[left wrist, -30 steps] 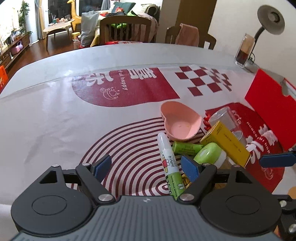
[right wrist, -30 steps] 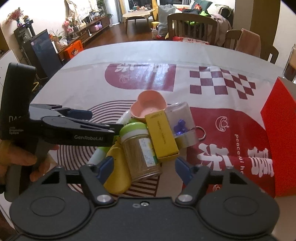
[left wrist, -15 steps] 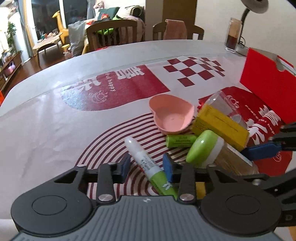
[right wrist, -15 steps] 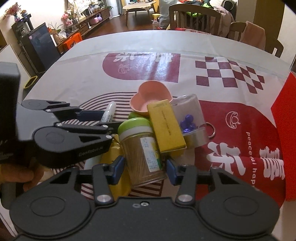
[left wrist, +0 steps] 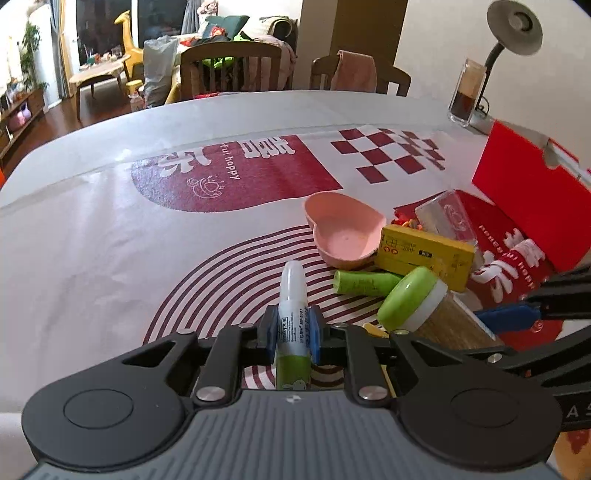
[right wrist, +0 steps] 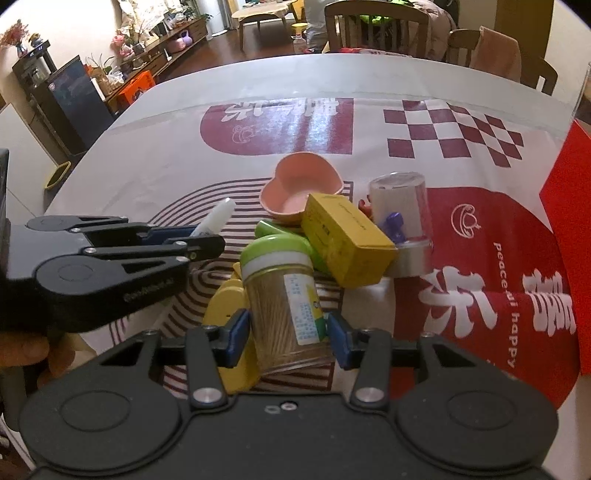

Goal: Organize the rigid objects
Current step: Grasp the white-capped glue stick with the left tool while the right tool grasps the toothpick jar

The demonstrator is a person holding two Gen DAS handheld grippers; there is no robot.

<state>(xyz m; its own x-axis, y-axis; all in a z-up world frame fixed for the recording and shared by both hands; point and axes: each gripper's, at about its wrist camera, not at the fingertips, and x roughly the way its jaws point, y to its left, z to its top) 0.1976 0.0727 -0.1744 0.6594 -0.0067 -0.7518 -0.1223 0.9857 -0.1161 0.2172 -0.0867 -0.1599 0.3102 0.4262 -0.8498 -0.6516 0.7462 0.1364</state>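
My left gripper point(left wrist: 293, 328) is shut on a white and green marker point(left wrist: 292, 295) with its white cap pointing away; it also shows in the right wrist view point(right wrist: 216, 218). My right gripper point(right wrist: 287, 332) has its blue pads against both sides of a toothpick jar point(right wrist: 284, 291) with a green lid; the jar also shows in the left wrist view point(left wrist: 424, 306). Around the jar lie a pink heart-shaped bowl point(right wrist: 299, 192), a yellow box point(right wrist: 343, 240), a clear container point(right wrist: 402, 221), a green tube point(left wrist: 365, 282) and a yellow item point(right wrist: 225, 306).
A red box point(left wrist: 532, 192) stands at the right edge of the table. A glass bottle point(left wrist: 467, 92) and a desk lamp point(left wrist: 513, 22) stand at the far right. Chairs point(left wrist: 229, 66) stand behind the table. The tablecloth point(left wrist: 110, 221) is white with red prints.
My left gripper has closed on the marker. My right gripper has narrowed from wide open until its pads meet the toothpick jar.
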